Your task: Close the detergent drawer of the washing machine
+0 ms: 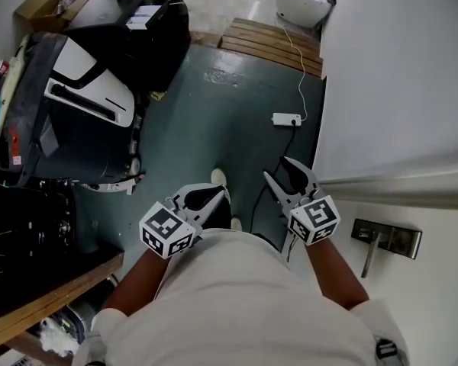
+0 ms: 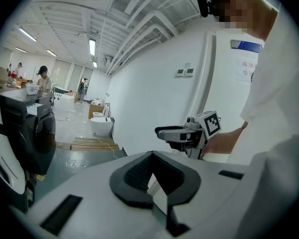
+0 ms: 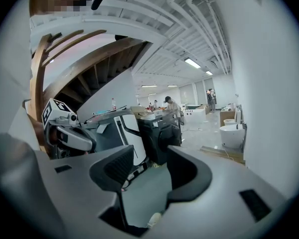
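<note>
Black washing machine (image 1: 159, 52), upright, drawer indistinct

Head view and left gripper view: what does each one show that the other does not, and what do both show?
Only the head view shows the power strip on the floor, the metal handle and the person's shoe. Only the left gripper view shows the ceiling lights, the wall switches and people far back in the hall. Both show the right gripper, the wooden pallet and the white toilet.
</note>
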`<control>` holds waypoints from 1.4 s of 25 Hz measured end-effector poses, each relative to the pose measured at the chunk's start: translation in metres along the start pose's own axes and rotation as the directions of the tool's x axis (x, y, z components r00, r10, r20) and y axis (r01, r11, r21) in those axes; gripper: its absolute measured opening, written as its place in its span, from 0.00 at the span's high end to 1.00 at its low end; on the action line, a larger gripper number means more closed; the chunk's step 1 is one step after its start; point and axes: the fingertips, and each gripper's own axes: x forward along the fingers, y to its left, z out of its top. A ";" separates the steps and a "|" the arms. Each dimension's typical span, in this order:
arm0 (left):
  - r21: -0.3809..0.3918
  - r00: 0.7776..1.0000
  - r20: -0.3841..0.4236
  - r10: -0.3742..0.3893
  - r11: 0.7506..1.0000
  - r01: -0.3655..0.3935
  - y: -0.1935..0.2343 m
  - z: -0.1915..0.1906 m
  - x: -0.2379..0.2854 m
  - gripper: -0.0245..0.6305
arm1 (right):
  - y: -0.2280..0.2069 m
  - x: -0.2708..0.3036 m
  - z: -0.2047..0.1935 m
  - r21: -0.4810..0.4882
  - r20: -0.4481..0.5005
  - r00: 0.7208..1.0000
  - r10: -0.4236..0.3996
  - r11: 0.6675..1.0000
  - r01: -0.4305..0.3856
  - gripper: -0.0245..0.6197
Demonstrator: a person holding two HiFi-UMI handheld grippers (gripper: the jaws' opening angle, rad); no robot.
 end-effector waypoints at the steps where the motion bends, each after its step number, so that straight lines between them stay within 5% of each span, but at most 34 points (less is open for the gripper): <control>1: -0.002 1.000 0.004 -0.008 1.000 0.008 0.009 0.005 0.006 0.97 | -0.006 0.006 0.003 -0.003 -0.002 1.000 -0.009 1.000 0.009 0.66; 10: 0.034 0.995 0.042 -0.089 0.996 0.087 0.098 0.077 0.054 0.97 | -0.059 0.094 0.057 -0.038 -0.037 0.999 -0.028 0.999 0.027 0.66; 16: 0.017 0.994 0.083 -0.067 0.998 0.066 0.164 0.105 0.056 0.97 | -0.076 0.164 0.084 -0.078 -0.071 0.997 0.009 0.997 -0.014 0.66; 26: -0.072 0.990 0.118 0.074 0.995 -0.065 0.253 0.114 0.041 0.97 | -0.086 0.261 0.112 -0.101 -0.116 0.985 0.125 0.985 -0.137 0.66; 35: -0.128 0.956 0.151 0.252 0.964 -0.234 0.331 0.150 0.058 0.97 | -0.126 0.356 0.135 -0.151 -0.152 0.948 0.278 0.942 -0.300 0.66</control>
